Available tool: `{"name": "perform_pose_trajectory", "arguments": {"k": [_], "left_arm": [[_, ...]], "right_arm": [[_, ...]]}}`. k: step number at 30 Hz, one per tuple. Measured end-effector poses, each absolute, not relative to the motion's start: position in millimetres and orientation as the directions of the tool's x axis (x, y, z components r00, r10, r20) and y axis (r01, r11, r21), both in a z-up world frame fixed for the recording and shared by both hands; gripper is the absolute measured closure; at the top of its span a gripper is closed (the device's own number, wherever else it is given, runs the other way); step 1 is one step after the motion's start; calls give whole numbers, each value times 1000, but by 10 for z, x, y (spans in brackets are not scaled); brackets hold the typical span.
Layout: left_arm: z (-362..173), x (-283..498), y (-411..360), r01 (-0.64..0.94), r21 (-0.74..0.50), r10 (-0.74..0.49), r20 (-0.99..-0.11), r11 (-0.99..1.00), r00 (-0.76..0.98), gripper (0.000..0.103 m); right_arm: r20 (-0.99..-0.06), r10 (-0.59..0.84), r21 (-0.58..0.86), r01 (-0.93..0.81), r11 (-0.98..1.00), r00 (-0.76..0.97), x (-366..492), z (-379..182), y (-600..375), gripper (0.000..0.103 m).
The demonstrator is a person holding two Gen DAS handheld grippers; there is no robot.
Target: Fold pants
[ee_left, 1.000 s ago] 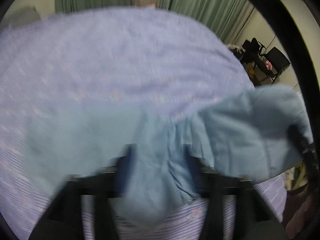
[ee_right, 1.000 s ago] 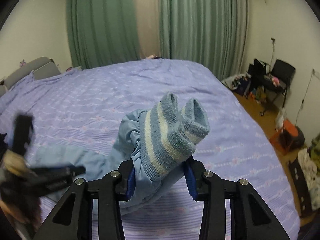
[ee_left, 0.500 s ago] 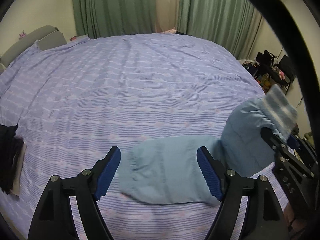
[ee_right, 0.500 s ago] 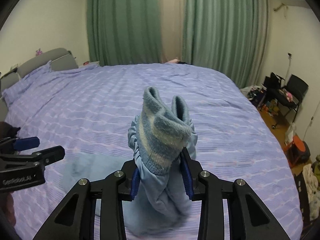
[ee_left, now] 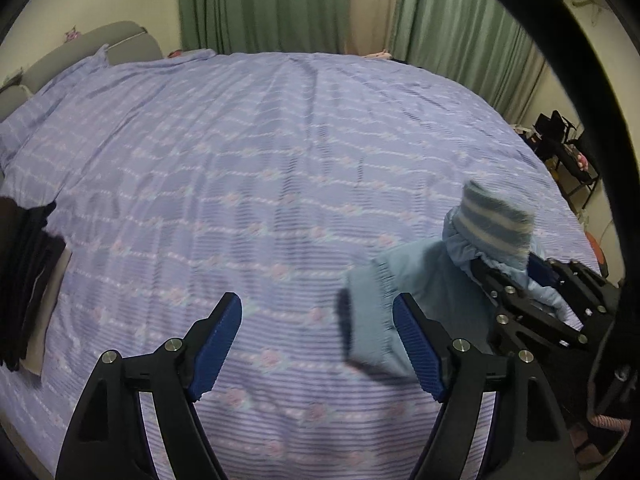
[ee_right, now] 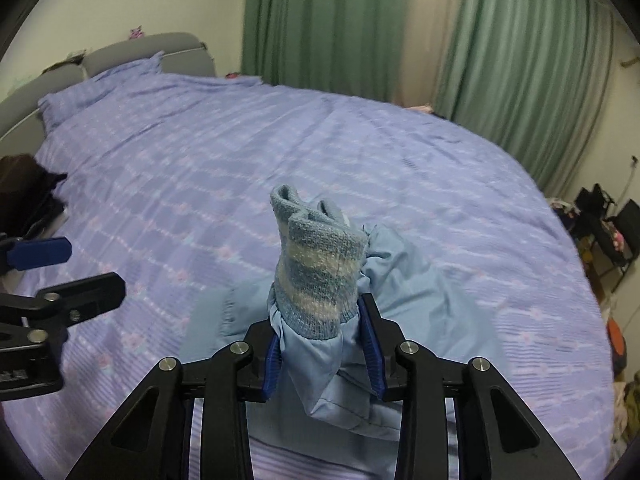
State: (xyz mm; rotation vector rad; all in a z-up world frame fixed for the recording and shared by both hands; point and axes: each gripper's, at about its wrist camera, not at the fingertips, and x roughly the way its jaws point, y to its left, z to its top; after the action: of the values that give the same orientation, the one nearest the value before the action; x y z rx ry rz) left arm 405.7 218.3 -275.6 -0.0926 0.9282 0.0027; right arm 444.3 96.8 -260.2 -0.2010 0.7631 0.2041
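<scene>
While the striped knit cuffs (ee_right: 320,280) of the light blue pants (ee_right: 420,292) are pinched together between the pads of the right gripper (ee_right: 322,354), the fold is judged to be midway: the leg ends are bunched and lifted, and the rest of the garment trails down from them onto the bed (ee_right: 280,140). From that grip outward, the blue fabric is seen draped below and to the right of the fingers, with a gathered edge lying flat on the striped lavender bedcover just to the left.

In the left wrist view, the left gripper (ee_left: 318,344) is held spread wide with nothing between its blue pads; only bedcover is seen in the gap. The free end of the pants (ee_left: 372,320) lies just beside its right finger, partly hidden behind it, and whether they touch cannot be told. The right gripper (ee_left: 520,280) with the raised cuffs is seen further right.

As a judgement, the next move calls for the cuffs to be carried over and laid down evenly on the flat end, with the loose fabric kept from bunching under them. A dark stack of clothes (ee_left: 24,280) is left well apart at the bed's left edge.
</scene>
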Motion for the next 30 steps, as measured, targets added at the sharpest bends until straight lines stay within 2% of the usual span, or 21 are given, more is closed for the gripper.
{"name": "perform_pose_trajectory", "arguments": {"k": [5,8,9,12,15,19,22,26,30], "left_arm": [[-2835,3981,2343,-71,-117,-51,-793,991,607,25],[-2842,3989,2397,-73,-150,-75,-787,986,612,26],[-2843,3996,2402,-68,-156,-82,-784,985,616,26],[-2787,4031,2345,-37,-161,-102,-772,986,628,26],[-2742,4084,2252,21,-209,-175,-757,978,629,28],[-2748,4231,2128,137,-345,-354,-716,929,601,45],[-2838,4372,2044,180,-419,-444,-707,890,551,65],[-3004,4553,1885,209,-487,-525,-716,848,461,66],[-3164,4643,1803,189,-454,-490,-771,871,408,66]], "right_arm": [[-730,141,-103,-312,945,669,4469,-2874,1179,65],[-736,181,-86,-355,931,653,4432,-2955,1218,50],[-740,217,-55,-379,924,637,4413,-2961,1201,42],[-749,300,25,-427,904,591,4390,-3009,1182,37],[-753,341,59,-459,886,563,4387,-3071,1172,37],[-755,413,136,-495,858,510,4407,-3102,1066,37],[-754,440,167,-505,847,488,4420,-3121,1001,37],[-749,457,190,-505,842,479,4438,-3141,959,37],[-744,468,200,-510,837,477,4453,-3148,939,37]]}}
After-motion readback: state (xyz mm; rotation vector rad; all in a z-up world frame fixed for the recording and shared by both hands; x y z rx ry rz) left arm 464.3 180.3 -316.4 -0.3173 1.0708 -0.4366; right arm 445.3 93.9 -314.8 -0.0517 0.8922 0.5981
